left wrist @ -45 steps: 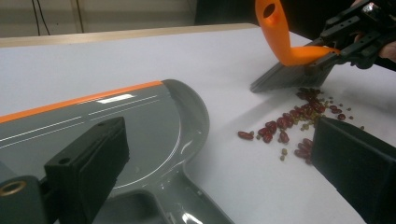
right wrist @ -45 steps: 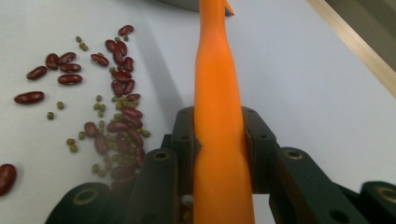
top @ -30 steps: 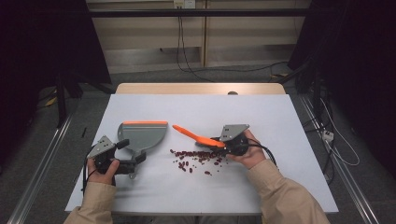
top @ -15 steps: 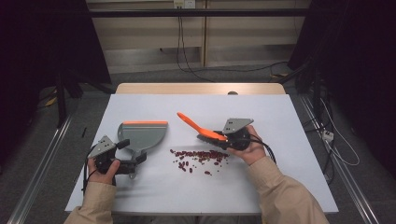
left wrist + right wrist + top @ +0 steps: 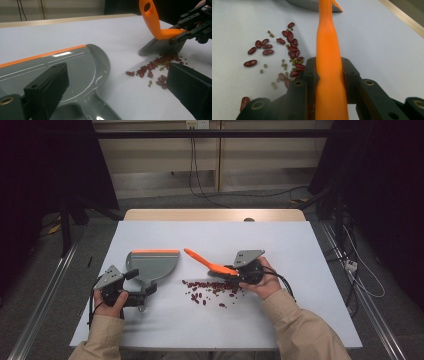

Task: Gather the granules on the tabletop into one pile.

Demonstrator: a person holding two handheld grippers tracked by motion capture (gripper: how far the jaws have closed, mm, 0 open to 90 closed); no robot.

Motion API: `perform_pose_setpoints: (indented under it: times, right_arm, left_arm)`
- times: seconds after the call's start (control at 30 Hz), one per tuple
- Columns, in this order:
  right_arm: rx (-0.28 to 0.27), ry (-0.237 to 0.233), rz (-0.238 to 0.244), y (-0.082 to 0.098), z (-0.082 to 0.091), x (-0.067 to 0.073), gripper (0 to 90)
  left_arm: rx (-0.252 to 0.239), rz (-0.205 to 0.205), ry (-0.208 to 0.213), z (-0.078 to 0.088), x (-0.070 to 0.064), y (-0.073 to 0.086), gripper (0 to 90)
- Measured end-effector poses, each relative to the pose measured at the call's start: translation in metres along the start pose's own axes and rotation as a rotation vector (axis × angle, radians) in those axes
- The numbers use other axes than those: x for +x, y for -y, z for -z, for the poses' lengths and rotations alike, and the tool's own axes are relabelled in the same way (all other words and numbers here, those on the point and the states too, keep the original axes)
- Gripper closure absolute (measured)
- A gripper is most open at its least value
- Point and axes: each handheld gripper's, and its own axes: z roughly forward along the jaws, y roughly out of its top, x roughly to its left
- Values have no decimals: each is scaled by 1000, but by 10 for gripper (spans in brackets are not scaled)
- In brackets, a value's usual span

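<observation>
A grey dustpan (image 5: 155, 264) with an orange front lip lies flat at the left of the white table (image 5: 300, 250). My left gripper (image 5: 144, 292) sits at its handle. In the left gripper view the dustpan (image 5: 62, 67) lies under my left gripper (image 5: 117, 77), whose jaws stand wide apart either side of the handle. My right gripper (image 5: 231, 271) is shut on the orange handle of a hand brush (image 5: 205, 261). The brush's (image 5: 152, 22) grey bristles rest on the table at the edge of a scatter of red and small green beans (image 5: 210, 287). From my right gripper (image 5: 329, 75) the brush handle (image 5: 328, 50) rises, with the beans (image 5: 289, 52) to its left.
The beans (image 5: 155, 70) lie between the dustpan and the brush. The table's wooden far edge (image 5: 215, 215) borders a floor with cables (image 5: 350, 265) at the right. A person's sleeved forearms (image 5: 295, 325) come in from the bottom.
The brush handle tipped up and a little right half a second ago, then came back down. The left gripper and the dustpan stayed still.
</observation>
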Motion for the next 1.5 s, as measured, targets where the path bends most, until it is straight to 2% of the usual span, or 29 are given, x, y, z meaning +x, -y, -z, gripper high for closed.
perform_pose_setpoints:
  times: [0.1,0.17,0.27,0.4,0.53,0.63,0.73,0.8,0.87,1.0,1.03,1.1,1.17,1.2,1.27,1.33,1.43,1.5]
  right_arm:
    - [-10,-1,7,0,0,2,714]
    - [-18,18,6,0,1,0,714]
    - [-44,52,-26,1,4,-8,714]
    - [-38,94,-82,2,7,-20,713]
    - [19,122,-130,4,1,-25,713]
    - [18,121,-204,3,0,-28,711]
    - [68,130,-241,-2,0,-29,708]
    - [112,134,-241,-7,0,-29,702]
    - [128,131,-249,-11,0,-30,697]
    - [154,155,-301,-16,-3,-32,695]
    - [152,152,-301,-17,-5,-33,704]
    - [146,141,-343,-16,-6,-34,712]
    - [158,166,-345,-18,-7,-35,714]
    - [159,170,-367,-18,-7,-35,714]
    - [146,166,-421,-18,-7,-37,715]
    - [131,185,-445,-18,-6,-39,715]
    - [83,182,-503,-21,-2,-38,715]
    - [60,177,-504,-27,0,-35,715]
  left_arm:
    - [4,-1,1,-1,-1,0,45]
    - [2,-2,2,-1,-1,0,45]
    - [0,0,1,-1,0,0,44]
    - [4,-1,1,-1,0,0,44]
    - [5,-1,3,-1,0,0,44]
    - [5,2,-1,-1,0,0,45]
    - [9,1,3,-2,0,1,44]
    - [9,0,3,-2,-1,1,45]
    - [9,-1,3,-2,-1,1,44]
    - [10,1,4,-2,0,1,45]
    - [10,1,4,-3,0,1,45]
    - [9,0,4,-3,0,1,45]
    - [10,0,5,-2,0,1,45]
    - [10,0,4,-2,0,1,45]
    - [10,-1,4,-2,0,1,45]
    - [7,-2,4,-2,0,0,45]
    - [6,0,1,-2,1,1,44]
    - [6,4,3,-2,0,1,44]
